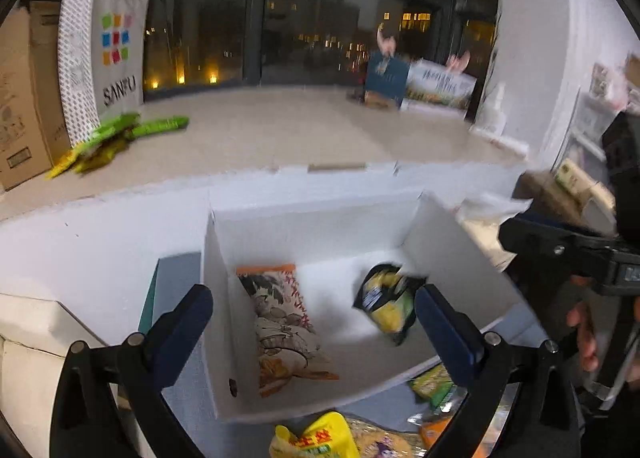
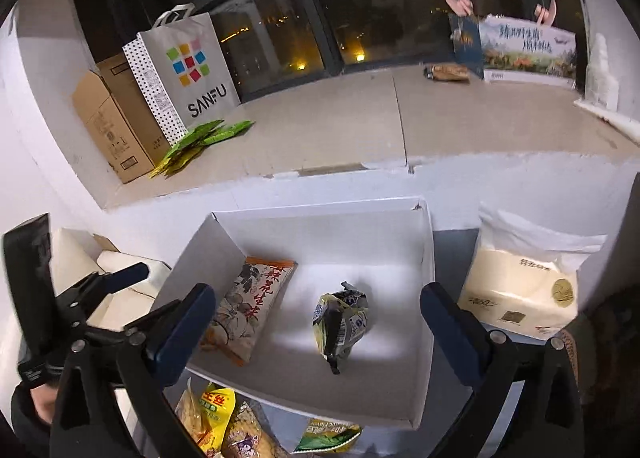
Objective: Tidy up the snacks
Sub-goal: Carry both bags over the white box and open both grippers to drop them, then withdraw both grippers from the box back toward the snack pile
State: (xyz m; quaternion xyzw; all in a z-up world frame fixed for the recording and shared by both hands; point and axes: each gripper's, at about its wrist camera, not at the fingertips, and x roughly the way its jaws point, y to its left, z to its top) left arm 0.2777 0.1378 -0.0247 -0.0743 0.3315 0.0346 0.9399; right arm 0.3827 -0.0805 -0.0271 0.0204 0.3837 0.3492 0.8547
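A white open box (image 1: pixel 304 230) (image 2: pixel 320 226) lies on the table. Inside it are an orange-edged peanut packet (image 1: pixel 286 326) (image 2: pixel 246 308) at the left and a small yellow and black snack bag (image 1: pixel 386 300) (image 2: pixel 340 322) at the right. Loose snack packets lie in front of the box: a yellow one (image 1: pixel 316 438) (image 2: pixel 210 410) and a green one (image 1: pixel 434 384) (image 2: pixel 328 436). My left gripper (image 1: pixel 314 324) is open and empty above the box. My right gripper (image 2: pixel 318 320) is open and empty above the box, and also shows at the right of the left wrist view (image 1: pixel 560 248).
A tissue pack (image 2: pixel 524 290) stands right of the box. A white carton (image 2: pixel 116 278) is at the left. Behind, on a beige ledge (image 2: pixel 340 118), are a SANFU paper bag (image 2: pixel 188 70), a cardboard box (image 2: pixel 112 114), green sachets (image 2: pixel 200 138) and gift bags (image 2: pixel 520 46).
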